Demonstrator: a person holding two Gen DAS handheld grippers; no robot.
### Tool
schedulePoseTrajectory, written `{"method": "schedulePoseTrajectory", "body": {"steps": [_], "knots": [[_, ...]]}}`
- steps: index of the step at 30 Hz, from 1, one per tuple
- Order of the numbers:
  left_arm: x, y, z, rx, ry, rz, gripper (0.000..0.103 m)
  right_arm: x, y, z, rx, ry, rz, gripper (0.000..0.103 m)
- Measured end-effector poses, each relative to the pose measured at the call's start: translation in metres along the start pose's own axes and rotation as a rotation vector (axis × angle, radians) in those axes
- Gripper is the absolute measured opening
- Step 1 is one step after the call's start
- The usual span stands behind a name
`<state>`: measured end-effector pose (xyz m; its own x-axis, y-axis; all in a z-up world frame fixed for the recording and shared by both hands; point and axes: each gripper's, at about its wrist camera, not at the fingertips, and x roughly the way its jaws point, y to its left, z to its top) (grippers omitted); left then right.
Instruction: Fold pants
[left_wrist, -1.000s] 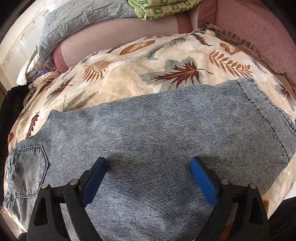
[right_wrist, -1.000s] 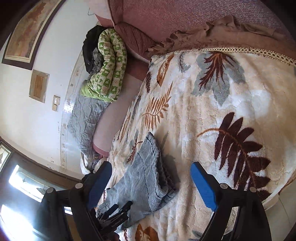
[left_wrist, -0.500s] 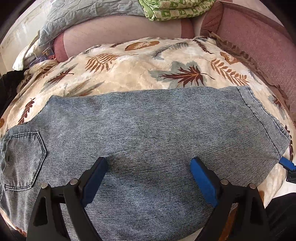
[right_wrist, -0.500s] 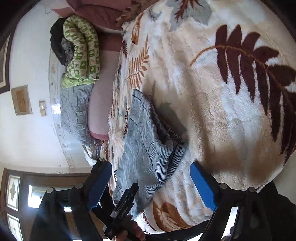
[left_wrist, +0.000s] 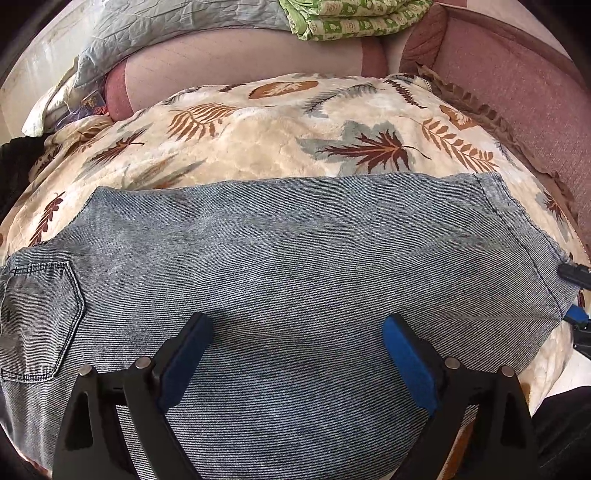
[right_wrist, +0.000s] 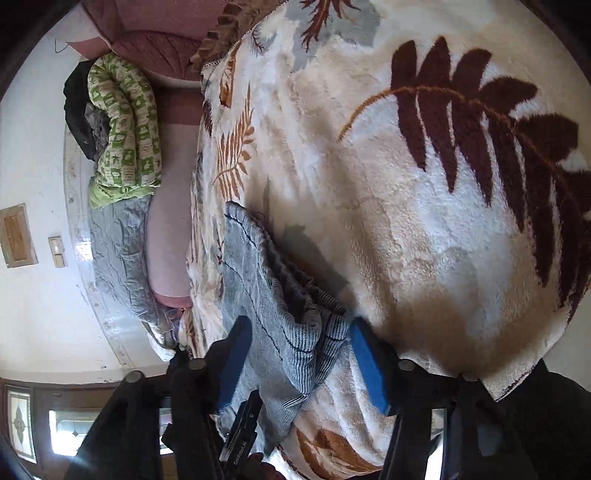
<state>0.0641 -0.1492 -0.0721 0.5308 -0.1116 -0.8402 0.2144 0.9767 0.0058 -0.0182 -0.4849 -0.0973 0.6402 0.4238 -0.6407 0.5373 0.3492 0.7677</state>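
Pants (left_wrist: 295, 258) flat on leaf-print blanket (left_wrist: 258, 147), both tongs spread wide.

Left tongs (left_wrist: 295, 354) hover over mid-leg denim, jaws apart, nothing gripped; back pocket (left_wrist: 37, 317) at far left, hem at right edge. Right tongs (right_wrist: 299, 362) sit at the hem end (right_wrist: 280, 295), blue pads either side of the layered cuff, not clamped on it. Green patterned quilt (left_wrist: 354, 18) and grey cover (left_wrist: 166, 29) piled behind.
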Motion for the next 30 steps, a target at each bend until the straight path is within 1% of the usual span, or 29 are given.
{"method": "schedulePoseTrajectory", "body": {"steps": [5,10,13,14,16,17,18,20,22,23,24,27,30], "knots": [[0.000,0.001,0.000,-0.003,0.004,0.000,0.095,-0.002,0.005,0.000,-0.034,-0.008,-0.012,0.025],[0.001,0.001,0.001,-0.002,0.012,0.002,0.095,-0.012,0.031,-0.008,-0.148,-0.059,-0.020,0.019],[0.000,0.000,0.003,-0.004,0.026,0.006,0.095,-0.006,0.032,-0.005,-0.179,-0.057,-0.063,0.019],[0.000,0.001,0.003,-0.007,0.031,0.003,0.095,-0.002,0.027,-0.002,-0.167,-0.048,-0.070,0.020],[0.001,0.002,0.003,-0.007,0.033,-0.003,0.095,0.002,0.011,0.000,-0.107,-0.035,-0.029,0.023],[0.001,0.002,0.002,-0.003,0.030,-0.001,0.095,0.002,0.008,0.000,-0.094,-0.031,-0.011,0.026],[0.002,0.001,0.002,0.001,0.026,0.004,0.096,0.001,0.008,0.001,-0.085,-0.028,0.002,0.032],[0.002,0.000,0.001,0.001,0.021,0.008,0.096,0.004,0.008,0.003,-0.076,-0.021,0.025,0.040],[0.002,0.000,0.002,-0.001,0.020,0.007,0.096,0.007,0.008,0.005,-0.073,-0.017,0.025,0.040],[0.002,0.000,0.001,0.000,0.020,0.006,0.096,0.008,0.010,0.006,-0.087,-0.016,0.025,0.036],[0.002,0.000,0.002,0.001,0.020,0.004,0.096,0.007,0.014,0.005,-0.111,-0.026,0.015,0.028],[0.003,0.000,0.003,0.005,0.026,0.005,0.096,-0.001,0.032,-0.005,-0.218,-0.066,-0.024,0.026],[0.003,-0.002,0.003,0.014,0.032,0.018,0.097,-0.006,0.046,-0.009,-0.275,-0.079,-0.045,0.026]]}}
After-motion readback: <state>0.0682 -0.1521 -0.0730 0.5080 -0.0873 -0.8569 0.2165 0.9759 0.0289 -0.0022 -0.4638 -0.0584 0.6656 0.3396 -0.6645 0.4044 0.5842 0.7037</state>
